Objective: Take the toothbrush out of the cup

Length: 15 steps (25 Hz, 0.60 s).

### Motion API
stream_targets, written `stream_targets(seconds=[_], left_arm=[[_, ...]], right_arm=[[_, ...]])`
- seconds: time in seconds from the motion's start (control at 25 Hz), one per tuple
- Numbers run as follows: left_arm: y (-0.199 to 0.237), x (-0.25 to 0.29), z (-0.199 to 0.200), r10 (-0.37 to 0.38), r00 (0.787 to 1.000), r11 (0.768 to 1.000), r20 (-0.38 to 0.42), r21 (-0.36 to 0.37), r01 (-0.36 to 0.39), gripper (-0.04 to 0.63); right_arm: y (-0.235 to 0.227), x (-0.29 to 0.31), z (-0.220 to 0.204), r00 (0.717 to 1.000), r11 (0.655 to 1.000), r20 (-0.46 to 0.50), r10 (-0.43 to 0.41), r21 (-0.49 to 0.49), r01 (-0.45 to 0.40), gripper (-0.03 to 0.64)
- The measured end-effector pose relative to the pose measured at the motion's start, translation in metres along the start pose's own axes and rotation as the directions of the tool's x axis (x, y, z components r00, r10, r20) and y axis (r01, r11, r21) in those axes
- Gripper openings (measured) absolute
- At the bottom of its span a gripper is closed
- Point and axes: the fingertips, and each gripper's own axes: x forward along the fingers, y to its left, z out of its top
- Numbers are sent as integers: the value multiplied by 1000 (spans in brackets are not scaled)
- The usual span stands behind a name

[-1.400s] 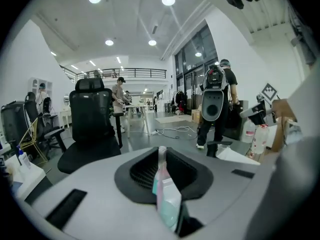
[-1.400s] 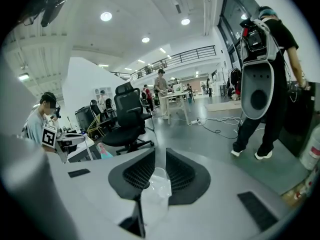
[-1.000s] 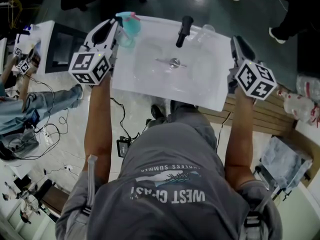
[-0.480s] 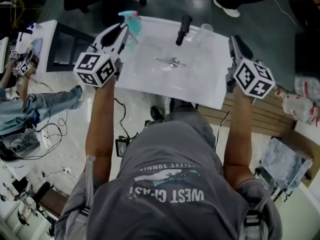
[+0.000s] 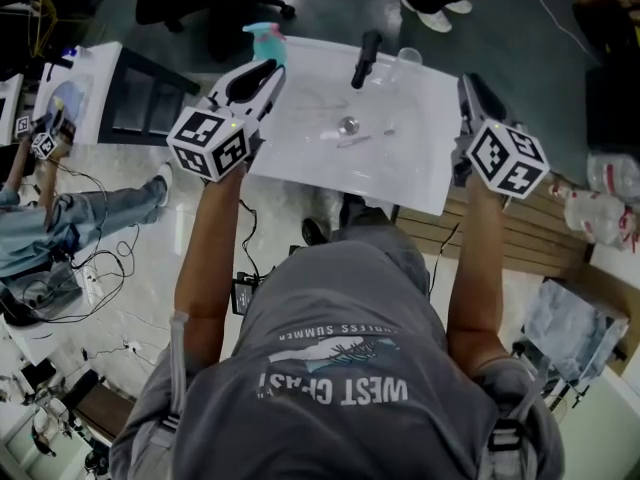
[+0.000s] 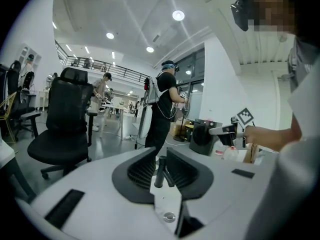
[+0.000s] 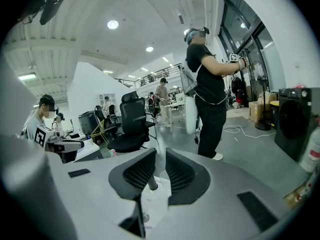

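Large open hall. Ceiling white, round recessed lights [image 6: 178,15] on. Mezzanine railing [image 6: 100,66] along far side. Tall glazed wall [image 7: 250,59], dark frames; white wall [image 6: 220,84] beside it. Floor [image 6: 107,144] grey, glossy, reflecting lamps. Black office chair [image 6: 65,129] on castors. White desk [image 5: 95,63] at left, cables [image 5: 90,268] trailing on floor nearby. Wooden slatted platform [image 5: 530,230] at right. Dark appliance [image 7: 295,119] near glazing.

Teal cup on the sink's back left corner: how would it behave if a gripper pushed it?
The teal cup looks like thin plastic, so probably light and easily slid. It stands on the sink rim near the edge, so a push might send it off. It looks round, so once tipped it could roll.
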Motion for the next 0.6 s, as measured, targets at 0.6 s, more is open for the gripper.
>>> stream_targets(seconds=[0.6], left_arm=[[-28, -69, 72, -7, 992, 988, 122, 154, -12, 51]], right_arm=[[119, -33, 51, 961, 960, 95, 260, -136, -246, 41]])
